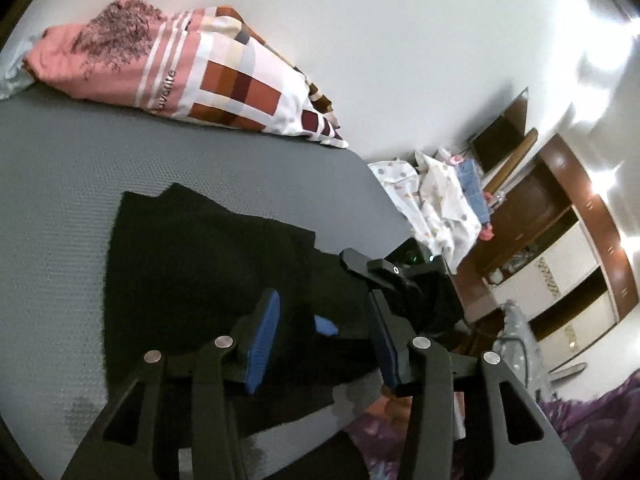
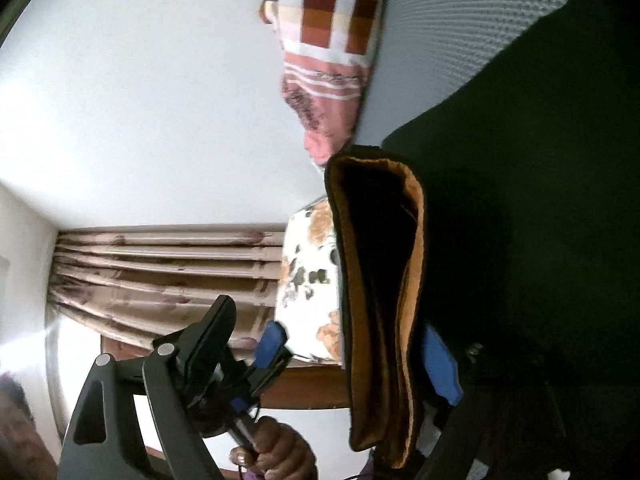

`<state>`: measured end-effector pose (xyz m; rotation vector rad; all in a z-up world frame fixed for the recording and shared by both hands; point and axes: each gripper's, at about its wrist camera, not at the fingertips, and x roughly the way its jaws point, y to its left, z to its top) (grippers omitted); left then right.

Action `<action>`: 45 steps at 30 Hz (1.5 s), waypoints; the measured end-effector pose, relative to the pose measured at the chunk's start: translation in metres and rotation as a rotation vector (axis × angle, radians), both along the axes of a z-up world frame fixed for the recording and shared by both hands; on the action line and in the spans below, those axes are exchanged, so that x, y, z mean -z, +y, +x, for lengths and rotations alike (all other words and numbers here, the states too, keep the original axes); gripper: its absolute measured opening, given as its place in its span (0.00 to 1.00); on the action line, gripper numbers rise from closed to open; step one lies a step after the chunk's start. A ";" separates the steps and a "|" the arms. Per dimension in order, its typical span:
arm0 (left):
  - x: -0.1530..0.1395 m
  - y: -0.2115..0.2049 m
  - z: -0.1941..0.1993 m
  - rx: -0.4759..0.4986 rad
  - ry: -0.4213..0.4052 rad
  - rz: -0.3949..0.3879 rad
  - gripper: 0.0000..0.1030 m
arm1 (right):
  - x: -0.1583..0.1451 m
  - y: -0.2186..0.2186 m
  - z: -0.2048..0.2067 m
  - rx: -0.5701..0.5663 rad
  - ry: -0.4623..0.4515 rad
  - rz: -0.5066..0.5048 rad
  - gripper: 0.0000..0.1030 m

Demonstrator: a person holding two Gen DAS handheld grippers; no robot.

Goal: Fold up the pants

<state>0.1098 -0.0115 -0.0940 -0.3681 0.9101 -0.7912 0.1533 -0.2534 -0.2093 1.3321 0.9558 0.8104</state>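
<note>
Black pants (image 1: 208,280) are mid-fold on the bed (image 1: 52,200). The left gripper (image 1: 324,344) is held with fingers apart; the right gripper (image 2: 352,356), lower centre, straddles the orange-lined waistband (image 2: 380,280), unclamped. Closing comes next.

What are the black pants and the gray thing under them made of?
The black pants look like soft, matte woven cloth: they drape and crease, and show a brownish-orange inner lining. Exact fabric is hard to tell. The gray surface looks like a dimpled mat, maybe foam or rubber, judging by its even bumpy pattern.
</note>
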 end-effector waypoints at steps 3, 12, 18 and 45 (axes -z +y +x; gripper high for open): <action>0.005 0.014 -0.004 -0.041 0.004 0.036 0.47 | -0.005 0.003 0.004 -0.027 0.001 -0.108 0.82; 0.023 0.047 -0.010 -0.171 0.053 0.088 0.47 | -0.011 0.028 0.022 -0.137 0.006 -0.410 0.16; 0.007 0.041 -0.007 -0.185 0.002 0.102 0.57 | -0.048 -0.029 0.004 -0.043 -0.090 -0.362 0.14; 0.078 -0.028 0.047 -0.072 0.132 0.262 0.58 | -0.022 -0.223 -0.078 0.216 0.037 -0.517 0.33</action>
